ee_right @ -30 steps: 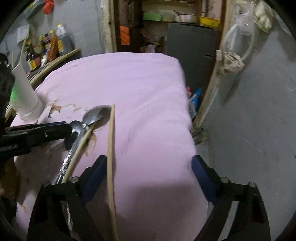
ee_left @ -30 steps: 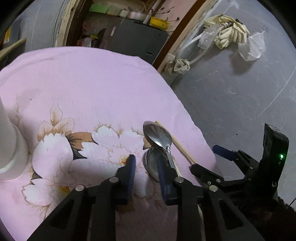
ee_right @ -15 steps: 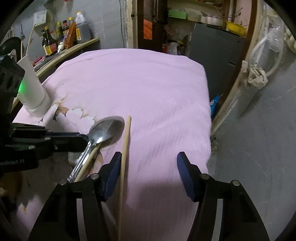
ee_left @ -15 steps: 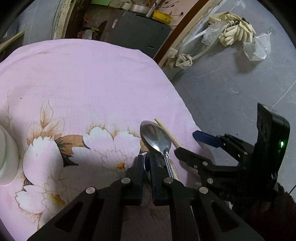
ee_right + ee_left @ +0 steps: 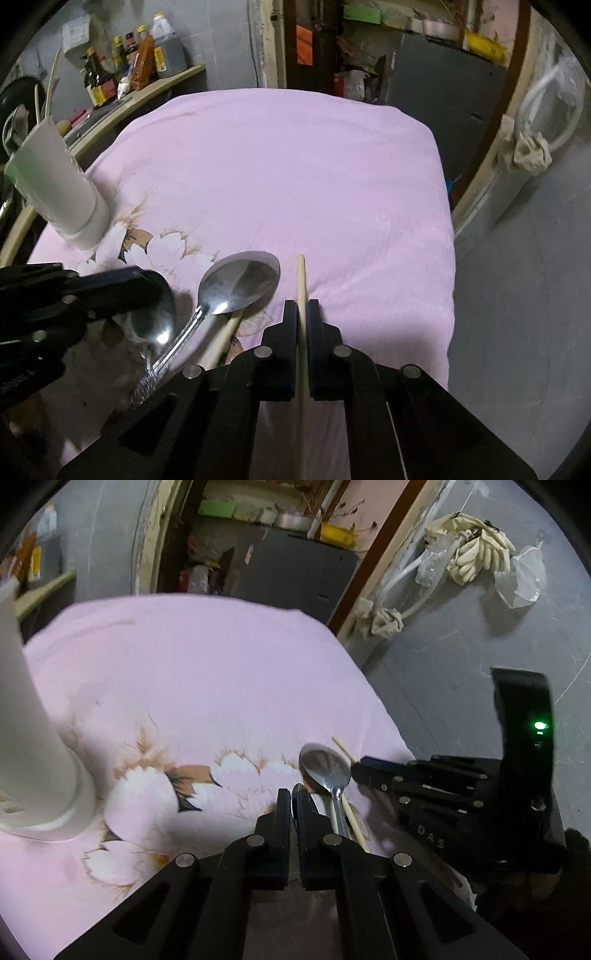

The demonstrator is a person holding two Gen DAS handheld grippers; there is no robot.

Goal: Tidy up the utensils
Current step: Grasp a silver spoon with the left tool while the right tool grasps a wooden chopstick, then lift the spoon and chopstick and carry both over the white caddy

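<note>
Right gripper (image 5: 303, 314) first: its jaws are clamped on 1 pale wooden chopstick (image 5: 301, 280), which runs straight out between the fingers along my line of sight, tip forward over the pink flowered cloth (image 5: 295, 166); left gripper (image 5: 293, 805) has its jaws pressed together on the bowl edge of 1 smaller steel spoon (image 5: 155, 317), which I see best from the right wrist view, handle trailing back towards me.

Between the 2 grippers lie the loose pieces: 1 larger shiny steel spoon (image 5: 240, 280), bowl forward and handle angled back and to the left, and a 2nd wooden chopstick (image 5: 225, 332) tucked partly under it; so I count 2 spoons and 2 chopsticks here.

Farther off, on the left side of the cloth, stands the tall white cylindrical holder (image 5: 59, 192), upright, well apart from both grippers; utensils of some kind poke up beside or in its top, though I cannot tell how many.

What the coming move turns on, as I judge it: the holder lies forward and left, and the left gripper is the nearer; each long utensil must be tipped from lying flat to upright before it goes in.

Beyond the cloth, a shelf of sauce bottles (image 5: 129, 70).
</note>
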